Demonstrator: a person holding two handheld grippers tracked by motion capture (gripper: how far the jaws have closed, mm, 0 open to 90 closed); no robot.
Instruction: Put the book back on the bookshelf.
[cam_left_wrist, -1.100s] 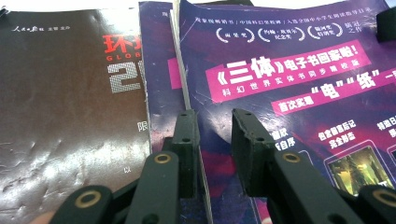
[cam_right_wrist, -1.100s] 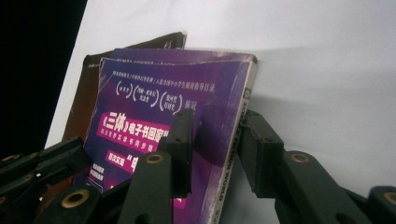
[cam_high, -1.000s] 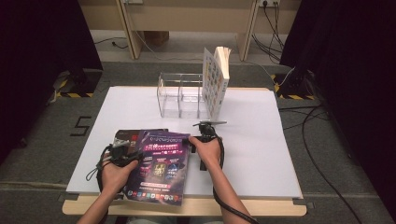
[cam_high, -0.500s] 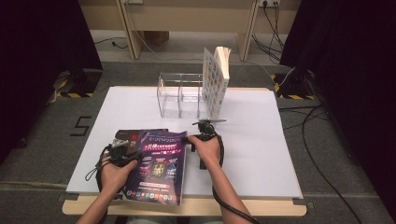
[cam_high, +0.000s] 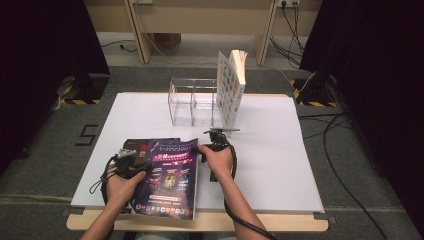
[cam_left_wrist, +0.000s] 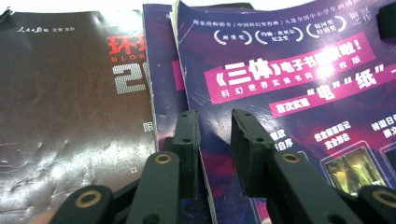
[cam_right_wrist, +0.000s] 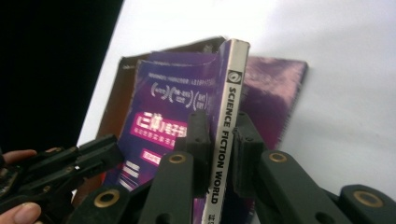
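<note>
A purple magazine (cam_high: 170, 175) lies near the table's front left, on top of a dark brown magazine (cam_high: 140, 145). My left gripper (cam_high: 131, 159) is on its left edge. In the left gripper view the page edge runs between the jaws, and the left gripper (cam_left_wrist: 215, 116) is shut on the purple magazine (cam_left_wrist: 289, 84). My right gripper (cam_high: 202, 150) is at the right edge. Its jaws have just been closing. The right gripper (cam_right_wrist: 220, 121) now clamps the white spine (cam_right_wrist: 231, 93) that reads SCIENCE FICTION WORLD.
At the back of the white table (cam_high: 280, 150) stands a clear acrylic rack (cam_high: 192, 102). A book (cam_high: 231, 87) stands upright at the rack's right end. Cables trail over the floor on the right. The left gripper (cam_right_wrist: 70, 163) and a hand also show in the right gripper view.
The right hand has edged slightly left onto the magazine's right edge. The left hand and the magazine stay about where they were.
</note>
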